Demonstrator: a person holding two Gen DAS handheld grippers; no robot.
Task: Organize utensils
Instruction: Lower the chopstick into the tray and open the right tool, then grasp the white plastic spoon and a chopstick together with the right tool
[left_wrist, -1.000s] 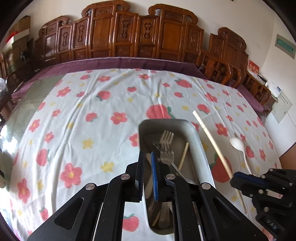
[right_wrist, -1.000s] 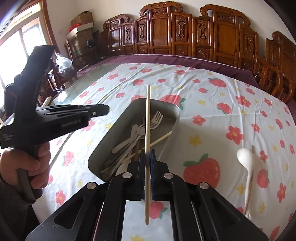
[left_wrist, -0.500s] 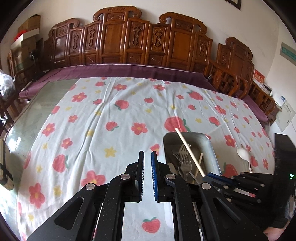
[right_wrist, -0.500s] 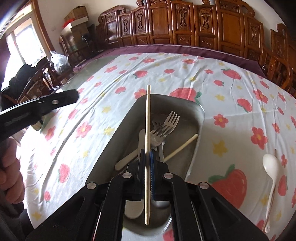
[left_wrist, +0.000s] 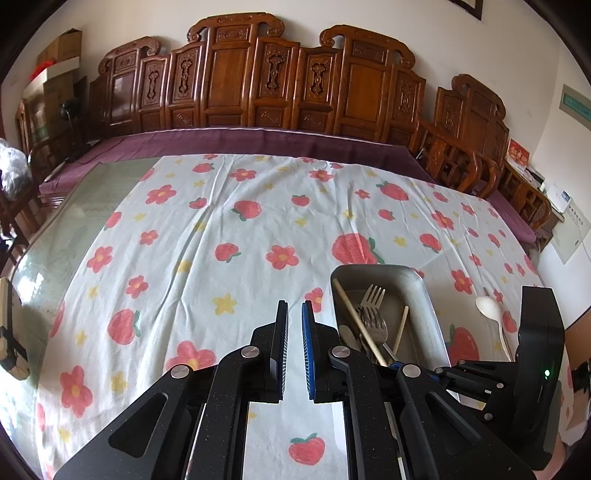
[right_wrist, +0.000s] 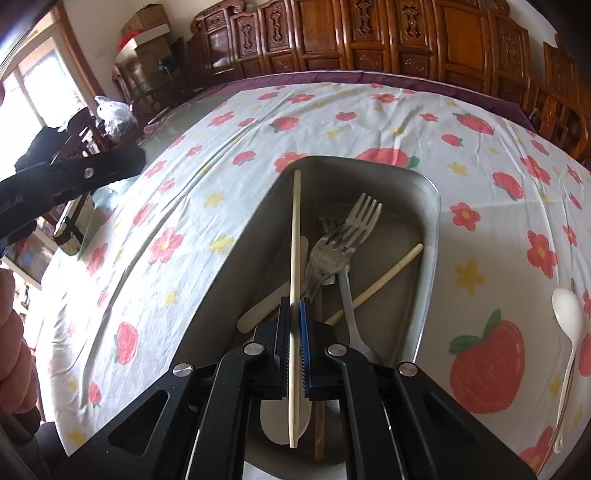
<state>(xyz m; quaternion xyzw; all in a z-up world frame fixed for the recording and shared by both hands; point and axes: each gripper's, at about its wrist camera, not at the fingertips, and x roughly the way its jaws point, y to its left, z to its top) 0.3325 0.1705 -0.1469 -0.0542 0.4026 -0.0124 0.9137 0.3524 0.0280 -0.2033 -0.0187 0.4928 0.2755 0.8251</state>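
Here the right gripper (right_wrist: 294, 325) has its jaws closed on a pale chopstick (right_wrist: 295, 236), held above the metal tray (right_wrist: 430, 236). The left gripper (left_wrist: 294, 343) has its jaws nearly together with nothing between them, over the flowered cloth on the surface (left_wrist: 192, 240). In the tray lie forks (right_wrist: 351, 229), another chopstick (right_wrist: 384, 277) and a flat pale utensil. A white spoon (right_wrist: 569, 314) lies on the cloth beside the tray. Since a second ago the right gripper has come down over the tray.
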